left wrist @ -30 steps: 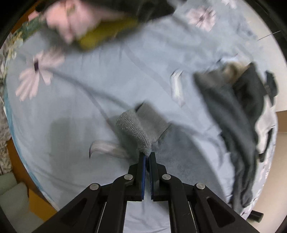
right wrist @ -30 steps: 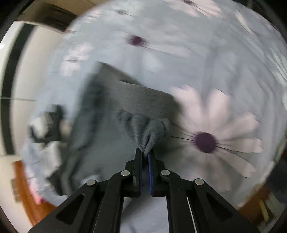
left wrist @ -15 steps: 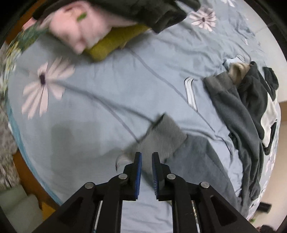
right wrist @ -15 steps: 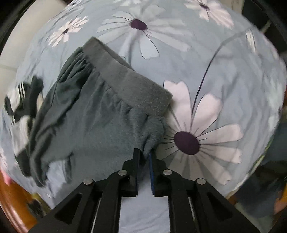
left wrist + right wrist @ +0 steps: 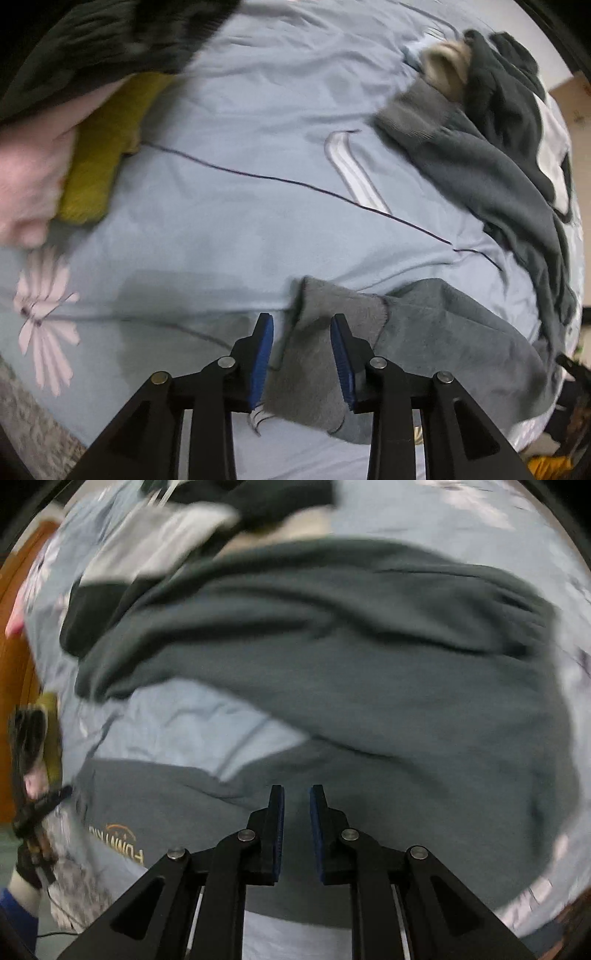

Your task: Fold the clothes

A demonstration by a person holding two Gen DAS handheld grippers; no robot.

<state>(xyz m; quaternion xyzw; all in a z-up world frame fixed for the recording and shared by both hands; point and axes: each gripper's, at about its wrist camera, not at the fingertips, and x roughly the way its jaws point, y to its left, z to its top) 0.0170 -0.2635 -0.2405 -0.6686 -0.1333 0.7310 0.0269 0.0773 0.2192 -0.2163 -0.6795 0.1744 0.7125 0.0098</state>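
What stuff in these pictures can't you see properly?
- Left wrist view: the pink bundle and dark garment are blurred and cut by the edge.
- Right wrist view: the grey-green garment is motion-blurred; its printed lettering is unreadable, partly behind the right tongs.

Bed (image 5: 258,206) under pale blue flower-print sheet; orange-brown wooden frame (image 5: 14,657) at edge; speckled grey floor (image 5: 33,424) below.

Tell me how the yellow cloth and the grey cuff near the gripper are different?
The yellow cloth is mustard-coloured; the grey cuff is pale grey. The yellow cloth lies tucked under a pink garment and a dark one; the grey cuff lies uncovered, joined to a grey sleeve. Both rest on the blue bedsheet.
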